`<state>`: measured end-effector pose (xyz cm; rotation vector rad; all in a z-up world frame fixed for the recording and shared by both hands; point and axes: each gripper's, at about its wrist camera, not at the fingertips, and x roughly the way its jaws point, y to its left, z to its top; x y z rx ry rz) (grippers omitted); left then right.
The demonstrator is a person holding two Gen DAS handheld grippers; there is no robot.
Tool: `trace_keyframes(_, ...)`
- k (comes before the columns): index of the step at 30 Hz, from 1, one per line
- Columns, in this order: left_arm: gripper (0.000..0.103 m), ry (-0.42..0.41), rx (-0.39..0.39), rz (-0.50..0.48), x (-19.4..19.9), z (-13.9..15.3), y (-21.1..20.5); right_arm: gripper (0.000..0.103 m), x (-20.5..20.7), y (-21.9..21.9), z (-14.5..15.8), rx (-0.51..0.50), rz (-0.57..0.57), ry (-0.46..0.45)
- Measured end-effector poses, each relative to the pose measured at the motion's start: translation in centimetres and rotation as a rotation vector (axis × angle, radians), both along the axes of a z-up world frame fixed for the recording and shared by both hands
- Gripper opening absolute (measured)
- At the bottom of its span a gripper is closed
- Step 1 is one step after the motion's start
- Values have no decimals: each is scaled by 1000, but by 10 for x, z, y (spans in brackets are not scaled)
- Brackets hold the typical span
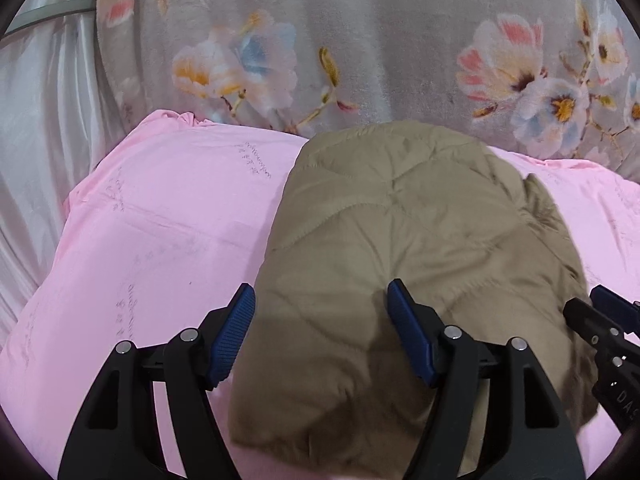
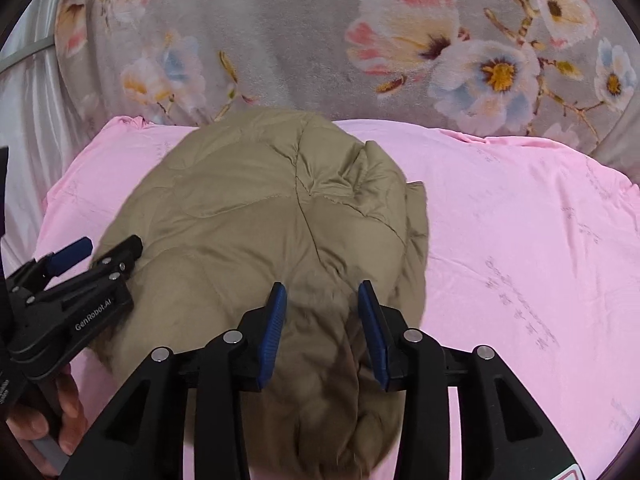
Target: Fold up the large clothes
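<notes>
Left wrist: left gripper point(image 1: 320, 332), jaws apart, above jacket point(image 1: 400, 220).

Both wrist views look steeply down, close, sharing the folded jacket point(image 1: 400, 248).

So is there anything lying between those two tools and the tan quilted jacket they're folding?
Nothing visible. The tan quilted jacket lies folded on the pink sheet, directly under both the left tool and the right tool, whose jaws stand open over bare fabric.
</notes>
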<state>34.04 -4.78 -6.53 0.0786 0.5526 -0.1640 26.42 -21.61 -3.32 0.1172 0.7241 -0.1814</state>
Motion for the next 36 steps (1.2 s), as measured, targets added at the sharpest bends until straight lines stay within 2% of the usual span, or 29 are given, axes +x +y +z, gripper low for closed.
trace_keyframes(1, 67, -8, 0, 4, -8, 3, 3, 57, -13, 0, 3, -3, -7, -10)
trace_keyframes(7, 78, -7, -3, 4, -69, 1, 16, 71, -83, 16, -4, -19, -43, 12)
trace_keyframes(10, 82, -2, 40, 5, -102, -11, 18, 76, -119, 22, -15, -29, -66, 31)
trace_keyframes(13, 86, 20, 43, 10, -131, -27, 24, 82, -145, 28, -26, -34, -81, 41)
trace_keyframes(17, 88, 56, 50, 6, -162, -48, 27, 85, -171, 33, -43, -39, -115, 61)
trace_keyframes(19, 88, 48, 60, 9, -173, -50, 28, 85, -179, 36, -48, -27, -115, 74)
trace_keyframes(22, 93, 19, 44, 36, -184, -49, 33, 86, -188, 42, -43, -64, -122, 31)
trace_keyframes(26, 93, 29, 35, 65, -185, -52, 37, 86, -187, 52, -45, -118, -128, 34)
trace_keyframes(36, 92, 40, 40, 79, -182, -56, 37, 86, -186, 47, -49, -78, -145, 45)
